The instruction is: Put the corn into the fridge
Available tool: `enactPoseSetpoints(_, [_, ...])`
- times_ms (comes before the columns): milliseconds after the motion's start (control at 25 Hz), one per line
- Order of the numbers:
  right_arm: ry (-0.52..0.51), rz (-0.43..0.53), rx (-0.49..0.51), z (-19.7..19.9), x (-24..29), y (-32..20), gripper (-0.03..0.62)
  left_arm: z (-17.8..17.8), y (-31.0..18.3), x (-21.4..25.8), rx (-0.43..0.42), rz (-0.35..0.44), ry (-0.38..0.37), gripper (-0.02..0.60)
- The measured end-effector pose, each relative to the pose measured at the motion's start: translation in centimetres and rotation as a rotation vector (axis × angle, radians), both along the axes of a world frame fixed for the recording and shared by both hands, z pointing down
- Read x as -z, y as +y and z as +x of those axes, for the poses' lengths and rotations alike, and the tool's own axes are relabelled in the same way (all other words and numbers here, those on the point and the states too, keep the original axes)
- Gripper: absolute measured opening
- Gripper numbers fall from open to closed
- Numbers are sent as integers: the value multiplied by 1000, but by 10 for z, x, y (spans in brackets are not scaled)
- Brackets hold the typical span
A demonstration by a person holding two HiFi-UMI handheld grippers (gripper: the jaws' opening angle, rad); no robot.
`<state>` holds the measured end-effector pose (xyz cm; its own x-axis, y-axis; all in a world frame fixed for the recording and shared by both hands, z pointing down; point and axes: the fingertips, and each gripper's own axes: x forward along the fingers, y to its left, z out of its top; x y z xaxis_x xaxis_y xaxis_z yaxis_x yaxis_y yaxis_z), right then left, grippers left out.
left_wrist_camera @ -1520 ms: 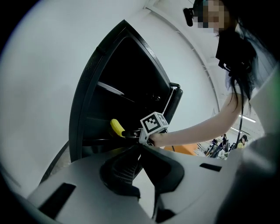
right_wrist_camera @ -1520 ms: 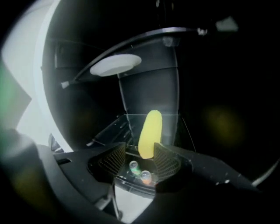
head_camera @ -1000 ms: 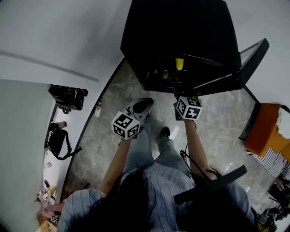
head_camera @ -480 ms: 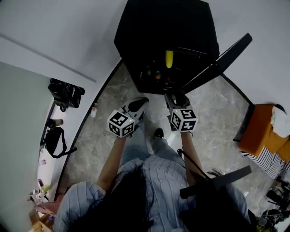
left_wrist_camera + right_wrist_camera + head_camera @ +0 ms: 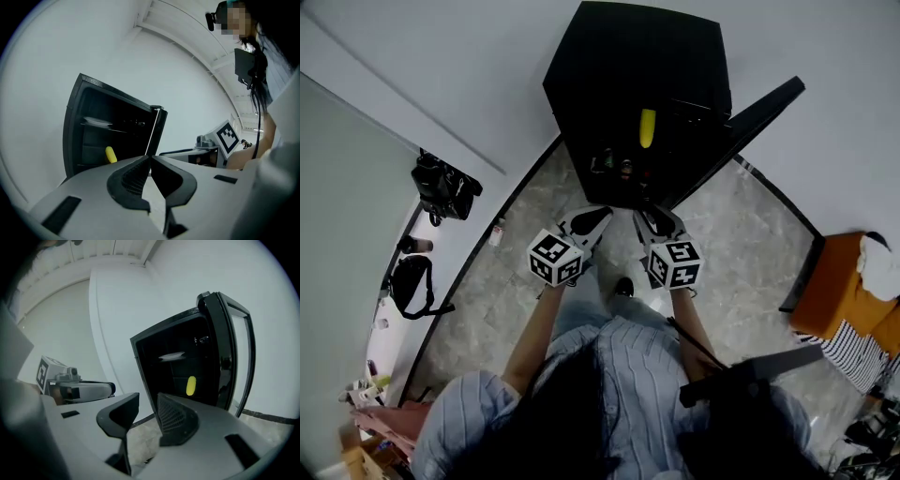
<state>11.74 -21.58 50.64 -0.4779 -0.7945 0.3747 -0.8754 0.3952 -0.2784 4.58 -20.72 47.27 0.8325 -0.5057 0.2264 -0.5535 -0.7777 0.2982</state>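
As seen from my head: grey veined stone floor, white walls, boxy black fridge with door open, and yellow corn on its shelf. My left gripper and right gripper had drawn back from the opening since a second before. Left gripper view: ribbed jaws together, empty. Right gripper view: jaws apart, closing on nothing.

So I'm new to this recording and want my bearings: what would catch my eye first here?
The bright yellow corn stands out inside the black fridge, whose door stands open at the top of the head view. Just below it, the left gripper and right gripper, each bearing a marker cube, point toward the fridge. Both are empty, and the right one's fingers are closing on nothing.
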Motion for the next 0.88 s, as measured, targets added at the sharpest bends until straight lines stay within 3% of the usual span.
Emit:
enactPoseSetpoints(440, [-12,56,92,-17,18,32,94,-10,38,3,106,-1,8,8])
enactPoseSetpoints(880, [-1,93,125,-50,33,36,81,-45,54,16,126,21,-7,8])
